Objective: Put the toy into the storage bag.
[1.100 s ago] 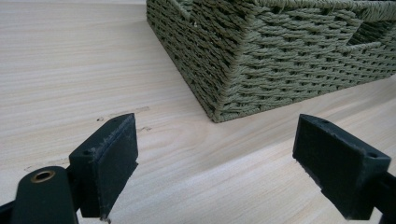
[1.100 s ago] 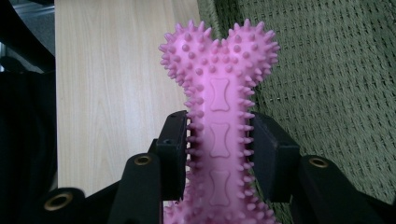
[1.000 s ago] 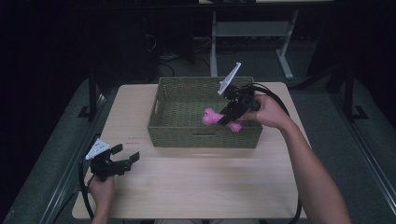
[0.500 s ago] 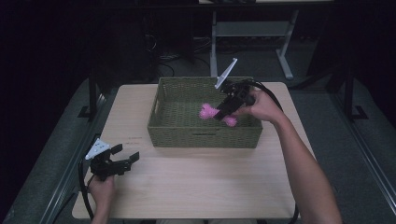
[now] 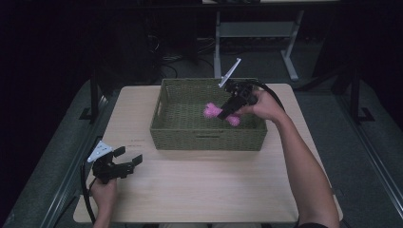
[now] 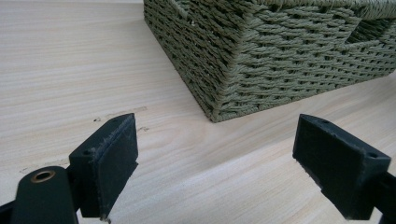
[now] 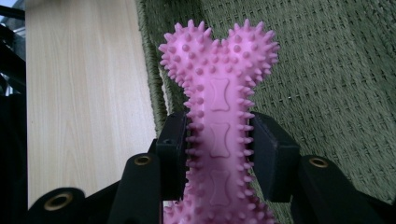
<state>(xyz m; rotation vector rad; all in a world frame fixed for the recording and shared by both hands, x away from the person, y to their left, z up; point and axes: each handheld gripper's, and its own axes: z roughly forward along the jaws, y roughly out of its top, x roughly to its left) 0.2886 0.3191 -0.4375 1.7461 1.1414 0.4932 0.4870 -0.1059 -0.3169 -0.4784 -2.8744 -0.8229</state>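
The right gripper (image 5: 227, 112) is clamping a pink spiky bone toy (image 7: 219, 93) by its narrow shaft above the woven basket (image 5: 207, 140). It looks light and rubbery. The left gripper (image 5: 124, 159) is resting with jaws apart.

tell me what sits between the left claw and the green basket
Nothing: bare wooden table lies between the open left claw and the basket, per the left gripper view.

Light wooden rectangular tabletop (image 5: 199, 199) stands on grey floor (image 5: 366, 156). Surroundings dark. White metal table frame (image 5: 256, 31) stands beyond the tabletop's far edge, among cables.
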